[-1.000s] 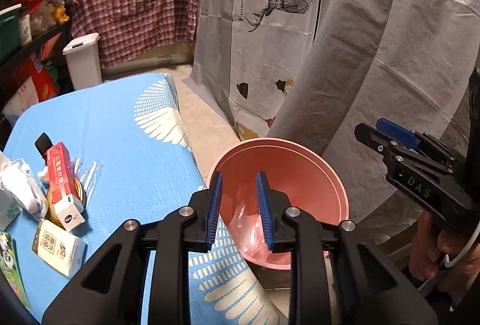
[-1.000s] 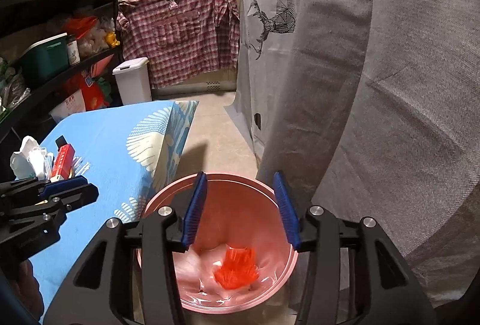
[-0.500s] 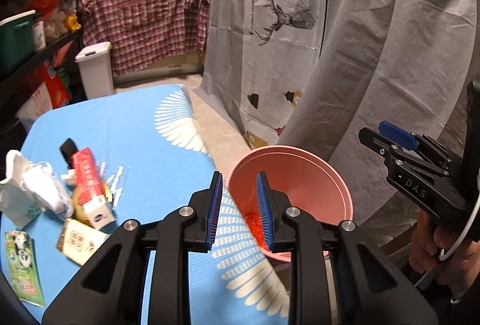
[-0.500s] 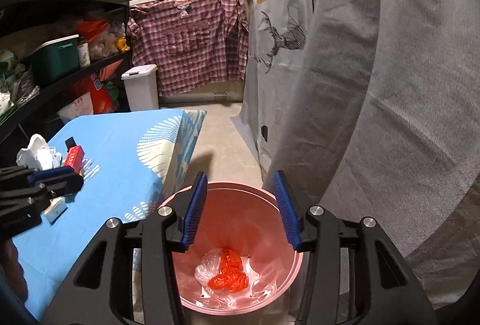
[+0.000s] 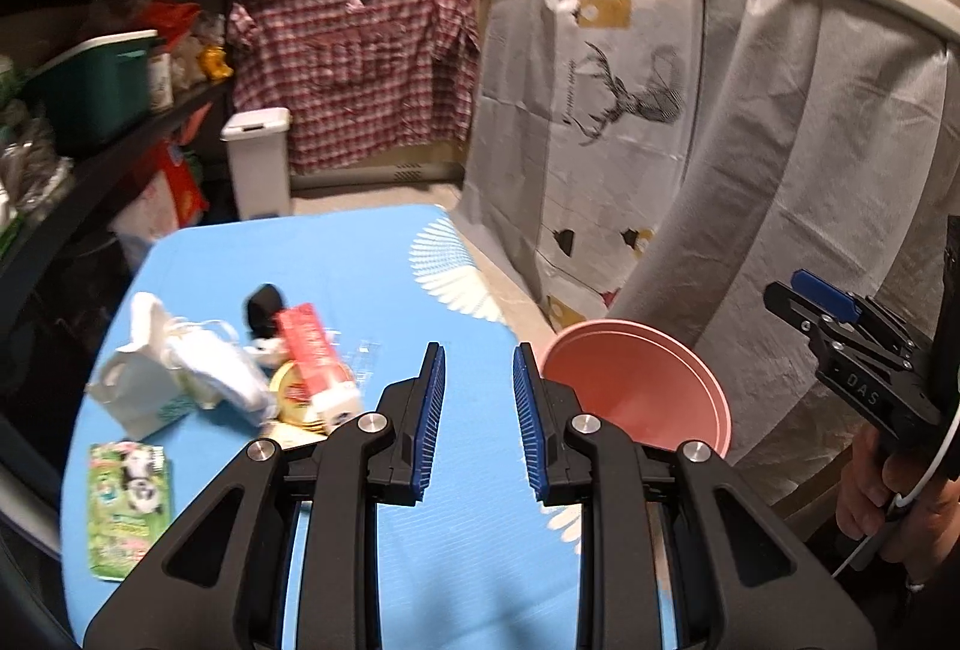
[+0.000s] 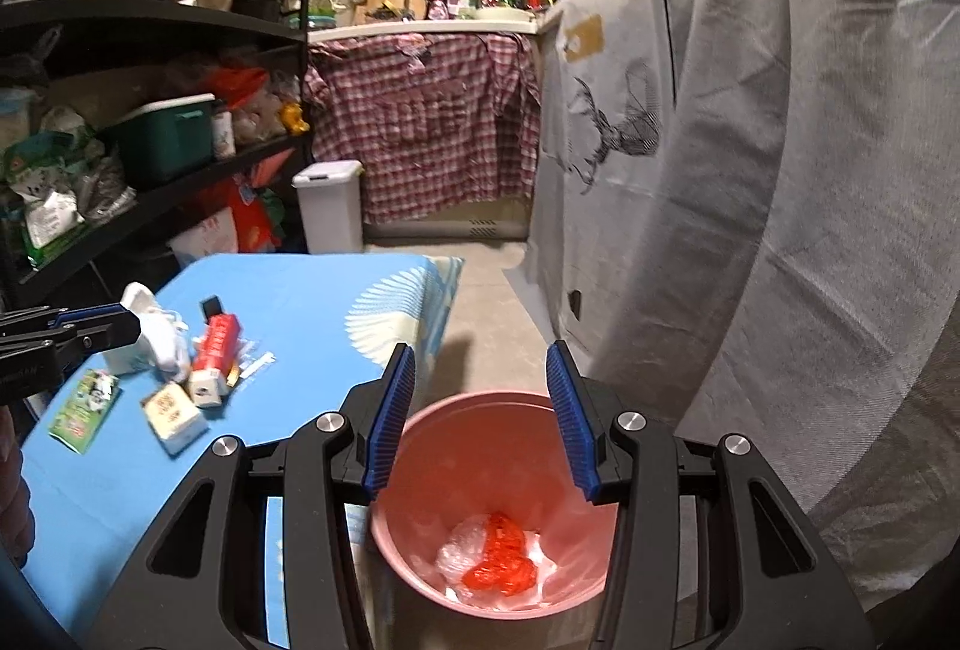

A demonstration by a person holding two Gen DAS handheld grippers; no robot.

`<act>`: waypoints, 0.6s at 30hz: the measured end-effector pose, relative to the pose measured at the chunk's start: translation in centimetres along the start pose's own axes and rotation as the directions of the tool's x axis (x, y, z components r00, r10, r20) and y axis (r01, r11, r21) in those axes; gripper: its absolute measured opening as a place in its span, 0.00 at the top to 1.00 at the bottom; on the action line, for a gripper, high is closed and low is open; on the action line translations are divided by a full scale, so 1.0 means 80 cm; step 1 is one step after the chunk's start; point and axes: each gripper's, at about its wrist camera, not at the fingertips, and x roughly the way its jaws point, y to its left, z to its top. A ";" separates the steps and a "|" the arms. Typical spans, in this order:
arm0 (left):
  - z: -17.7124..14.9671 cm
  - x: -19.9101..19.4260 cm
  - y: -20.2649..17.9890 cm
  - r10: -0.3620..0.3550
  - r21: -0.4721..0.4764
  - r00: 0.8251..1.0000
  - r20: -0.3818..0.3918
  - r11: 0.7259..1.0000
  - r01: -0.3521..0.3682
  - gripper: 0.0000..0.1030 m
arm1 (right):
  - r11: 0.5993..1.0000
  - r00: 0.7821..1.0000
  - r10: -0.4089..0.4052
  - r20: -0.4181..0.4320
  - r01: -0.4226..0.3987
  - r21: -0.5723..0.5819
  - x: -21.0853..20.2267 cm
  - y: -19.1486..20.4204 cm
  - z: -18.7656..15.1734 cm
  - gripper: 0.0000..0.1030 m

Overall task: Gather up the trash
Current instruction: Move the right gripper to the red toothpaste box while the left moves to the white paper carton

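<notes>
The pink bin (image 6: pixel 492 506) stands on the floor just beside the blue table (image 5: pixel 336 266), with a crumpled red wrapper (image 6: pixel 501 560) and clear plastic lying at its bottom. The remaining trash sits clustered on the table: a red carton (image 5: pixel 312 356), a white bag (image 5: pixel 180 368), a green packet (image 5: pixel 126 506) and a small cream box (image 6: pixel 174 413). Both tools hang empty, the left gripper (image 5: pixel 477 422) with fingers narrowly parted, the right gripper (image 6: pixel 480 416) wider over the bin. Likely step: between drops; next calls for reaching to the pile. Only "DAS" on the right tool reads clearly.
</notes>
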 end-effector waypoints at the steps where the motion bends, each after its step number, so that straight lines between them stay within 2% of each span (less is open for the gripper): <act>1: 0.000 -0.006 0.007 0.009 -0.006 1.000 0.007 1.000 -0.009 0.77 | 1.000 1.000 0.008 0.006 -0.008 0.000 -0.003 0.004 0.001 0.55; 8: -0.004 -0.039 0.062 0.076 -0.059 0.997 0.033 0.996 -0.074 0.77 | 0.996 0.995 0.089 0.046 -0.088 -0.015 -0.021 0.056 0.012 0.55; 18: -0.003 -0.073 0.151 0.166 -0.153 0.985 0.051 0.976 -0.157 0.77 | 0.974 0.974 0.225 0.035 -0.223 -0.040 -0.007 0.139 0.022 0.59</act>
